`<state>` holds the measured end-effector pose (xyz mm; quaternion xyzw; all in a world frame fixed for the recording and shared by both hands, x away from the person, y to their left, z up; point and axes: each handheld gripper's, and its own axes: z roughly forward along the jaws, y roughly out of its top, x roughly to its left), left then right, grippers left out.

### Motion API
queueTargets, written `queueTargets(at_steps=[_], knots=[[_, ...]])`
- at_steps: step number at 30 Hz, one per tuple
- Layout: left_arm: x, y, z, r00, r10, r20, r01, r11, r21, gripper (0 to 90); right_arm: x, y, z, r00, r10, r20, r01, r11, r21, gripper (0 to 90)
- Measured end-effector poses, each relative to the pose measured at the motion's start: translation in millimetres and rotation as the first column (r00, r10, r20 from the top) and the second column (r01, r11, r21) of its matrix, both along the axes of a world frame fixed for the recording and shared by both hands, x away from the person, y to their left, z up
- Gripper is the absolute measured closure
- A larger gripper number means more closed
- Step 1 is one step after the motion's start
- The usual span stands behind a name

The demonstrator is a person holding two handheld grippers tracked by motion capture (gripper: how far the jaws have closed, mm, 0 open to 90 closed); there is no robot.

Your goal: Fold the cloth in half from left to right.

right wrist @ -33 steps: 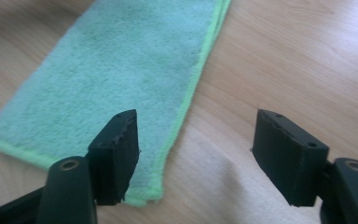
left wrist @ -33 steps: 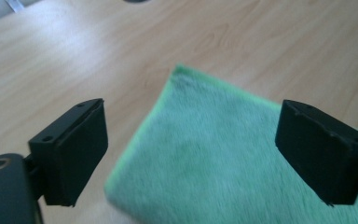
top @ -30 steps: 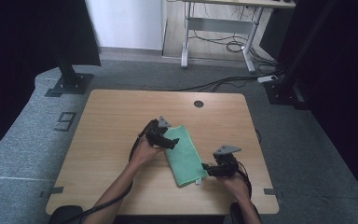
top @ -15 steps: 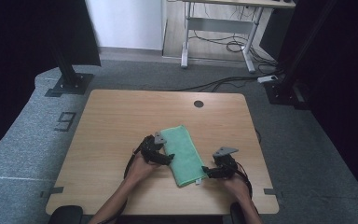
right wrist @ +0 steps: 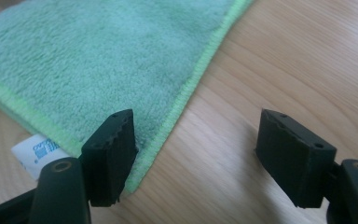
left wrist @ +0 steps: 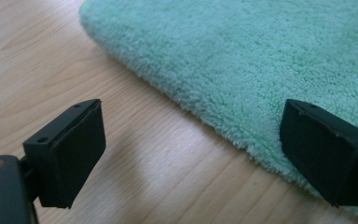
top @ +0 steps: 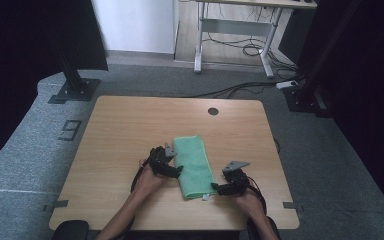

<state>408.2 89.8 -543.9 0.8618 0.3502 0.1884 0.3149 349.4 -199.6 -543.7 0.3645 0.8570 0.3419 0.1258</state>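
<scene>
A: Towel [top: 194, 167], green, folded into a long strip, lies flat on the wooden table [top: 130, 125], nearer the front edge than the back, roughly mid-width. A white label pokes out at its front right corner.

B: Where are the hands?

A: Left gripper [top: 172, 171] sits at the towel's left long edge, abt halfway along it. Right gripper [top: 219, 188] is at the front right corner, by the label.

B: What's changed?

A: A sec ago the left gripper was on top of the towel, farther back. It has since slid off to the left side and come down low to the table. Right gripper hasn't really shifted. Towel looks the same, maybe a bit straighter.

B: Fingers?

A: Left gripper view: jaws spread wide, one pad over bare wood, the other over the pile at the towel's folded edge, nothing pinched. Right gripper view: jaws also spread, one pad at the stitched hem, the other over wood; corner lies between them, not squeezed.

B: Meaning?

A: My read: both are lined up on opposite sides for a grab, prob. to fold or lift next. No grip yet.
</scene>
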Motion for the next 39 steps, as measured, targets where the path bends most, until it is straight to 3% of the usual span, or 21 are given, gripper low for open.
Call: queueTargets(at_steps=[6,17,28,39], knots=[[2.4,14.1,-1.7,0.9997,0.02,-0.016,-0.02,0.9993,-0.031,7.6,-4.5,15.4,-0.7,0.9994,0.034,0.006,-0.034,0.999,0.0,25.9],[6.2,35.5,-0.7,0.9988,0.046,-0.019,-0.046,0.9987,-0.022,7.5,-4.6,43.7,-2.1,0.9976,0.067,0.017,-0.067,0.998,-0.005,20.0],[10.7,58.0,-2.0,0.9949,0.097,-0.027,-0.099,0.9941,-0.045,7.6,1.1,73.0,-2.0,0.9956,0.093,0.012,-0.093,0.996,-0.01,17.5],[8.4,58.7,-2.6,0.9946,0.102,-0.022,-0.103,0.9934,-0.05,8.8,1.6,73.0,-1.6,0.9947,0.102,0.013,-0.101,0.995,-0.024,18.1]])
